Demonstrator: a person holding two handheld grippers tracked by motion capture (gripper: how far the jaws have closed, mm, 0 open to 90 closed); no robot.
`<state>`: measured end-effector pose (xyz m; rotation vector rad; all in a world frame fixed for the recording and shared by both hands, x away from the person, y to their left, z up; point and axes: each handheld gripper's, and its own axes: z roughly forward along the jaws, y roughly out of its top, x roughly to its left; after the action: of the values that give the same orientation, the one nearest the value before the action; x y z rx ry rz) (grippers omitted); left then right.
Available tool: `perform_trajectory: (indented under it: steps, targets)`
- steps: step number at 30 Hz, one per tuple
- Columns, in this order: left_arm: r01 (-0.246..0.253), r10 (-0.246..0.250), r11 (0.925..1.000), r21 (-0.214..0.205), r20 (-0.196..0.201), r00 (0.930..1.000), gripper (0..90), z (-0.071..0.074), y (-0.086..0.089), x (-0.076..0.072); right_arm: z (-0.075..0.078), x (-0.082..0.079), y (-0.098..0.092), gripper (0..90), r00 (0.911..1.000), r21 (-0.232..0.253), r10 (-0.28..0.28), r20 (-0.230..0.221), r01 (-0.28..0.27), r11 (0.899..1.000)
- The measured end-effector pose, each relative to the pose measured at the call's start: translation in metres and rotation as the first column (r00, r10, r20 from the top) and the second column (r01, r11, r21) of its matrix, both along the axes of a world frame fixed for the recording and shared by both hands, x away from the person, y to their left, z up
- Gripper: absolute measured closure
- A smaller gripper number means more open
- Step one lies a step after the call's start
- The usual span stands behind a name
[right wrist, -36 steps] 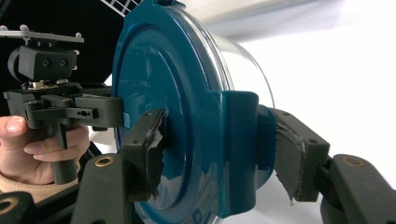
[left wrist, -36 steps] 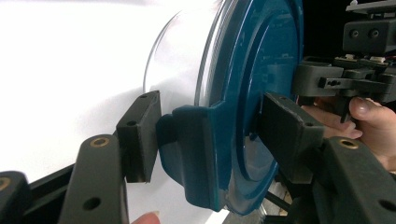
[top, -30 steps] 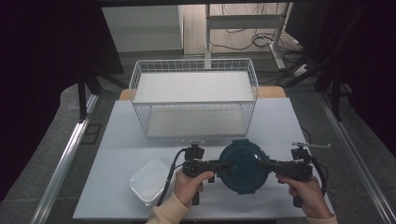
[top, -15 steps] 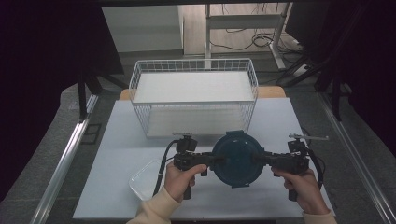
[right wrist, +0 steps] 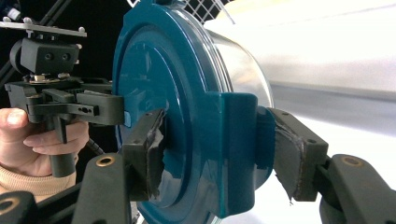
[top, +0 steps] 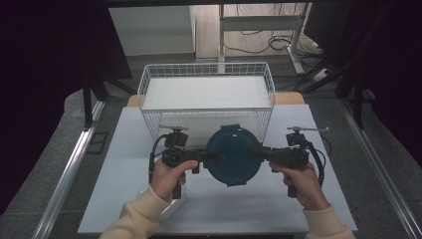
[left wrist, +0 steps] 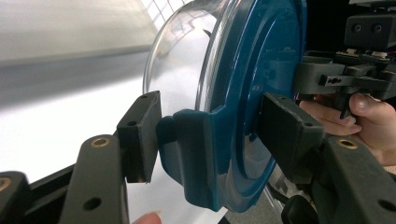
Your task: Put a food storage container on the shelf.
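High view overhead, facing forward-down; both claw views close, sharing blue-lidded container (left wrist: 243, 93) from opposite sides

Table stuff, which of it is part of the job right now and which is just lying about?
In the job:
- round container with blue lid
- left gripper, clamping one lid latch
- right gripper, clamping the opposite latch

Lying about:
- wire basket
- clear tub

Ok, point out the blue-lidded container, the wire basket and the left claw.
blue-lidded container (top: 233, 155): high view, centre of the lid.
wire basket (top: 206, 111): high view, front rim.
left claw (left wrist: 205, 135): left gripper view, midway between its tips, at the lid's clip.
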<state>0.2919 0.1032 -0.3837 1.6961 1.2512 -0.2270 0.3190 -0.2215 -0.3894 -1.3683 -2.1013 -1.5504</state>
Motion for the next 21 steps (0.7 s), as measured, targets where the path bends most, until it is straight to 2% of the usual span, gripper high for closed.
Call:
perform_trajectory:
  steps: [4,8,21]
  targets:
    - [-0.008,0.008,0.9999,0.014,0.009,0.9999,40.8,0.007,0.011,0.002,0.005,0.006,0.012,40.1,0.9999,0.004,0.017,0.003,-0.017,1.0]
    - [-0.022,0.022,0.9997,0.004,0.007,0.9997,40.8,0.012,0.026,0.008,0.011,0.014,0.027,40.1,0.9997,0.007,0.024,0.005,-0.024,1.0]
    - [-0.025,0.025,0.9996,-0.015,0.012,0.9996,40.8,0.023,0.048,0.024,0.028,0.031,0.05,40.2,0.9992,-0.011,0.032,0.022,-0.032,0.999]
